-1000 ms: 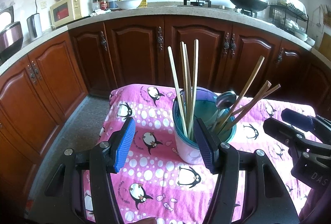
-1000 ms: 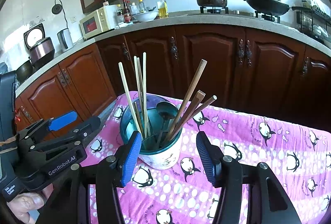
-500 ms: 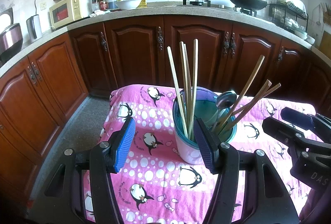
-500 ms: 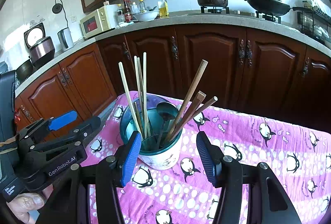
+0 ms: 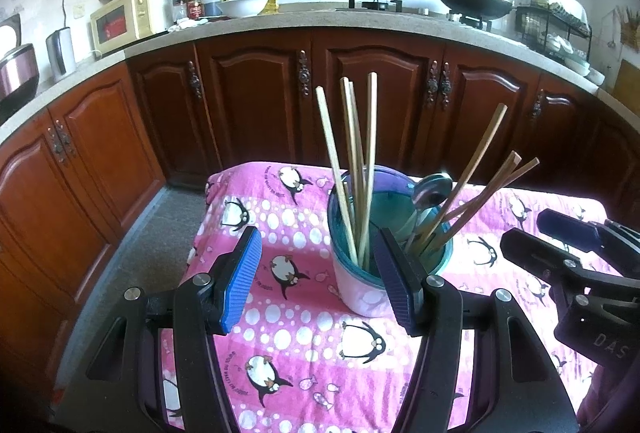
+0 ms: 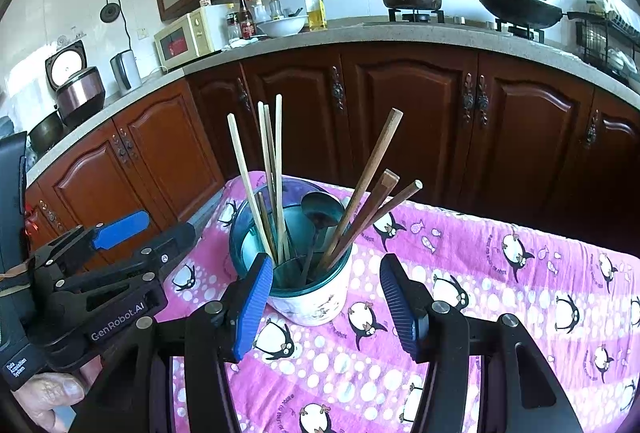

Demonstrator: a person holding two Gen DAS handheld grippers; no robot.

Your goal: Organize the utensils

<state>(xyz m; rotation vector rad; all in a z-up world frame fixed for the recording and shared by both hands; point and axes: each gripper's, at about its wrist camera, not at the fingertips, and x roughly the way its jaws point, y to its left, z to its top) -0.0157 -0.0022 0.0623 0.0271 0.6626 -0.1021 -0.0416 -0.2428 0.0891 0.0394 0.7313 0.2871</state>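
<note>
- Utensil holder [image 5: 362,289]: I see a round cup, white outside with a teal rim and teal inside, standing upright on the tablecloth, a little left of the table's middle in my right wrist view.
- Pale chopsticks [image 6: 262,177]: four light sticks in the holder, standing near upright on its left side.
- Dark chopsticks [image 6: 370,209]: three brown sticks in the same holder, leaning out to the right.
- Metal spoon [image 6: 322,210]: in the holder between the two chopstick groups, bowl end up.
- Left gripper [image 5: 318,283]: I have its jaws spread wide with nothing between them. It hangs over the tablecloth, and the right pad overlaps the holder's near side in my view; whether it touches, I cannot tell.
- Right gripper [image 6: 326,297]: jaws spread wide and empty, the holder seen in the gap between the pads, just beyond the tips.
- Tablecloth [image 6: 500,273]: pink with penguins and white dots, covering the table.
- Kitchen cabinets [image 5: 256,101]: dark wooden doors behind the table, under a stone counter.
</note>
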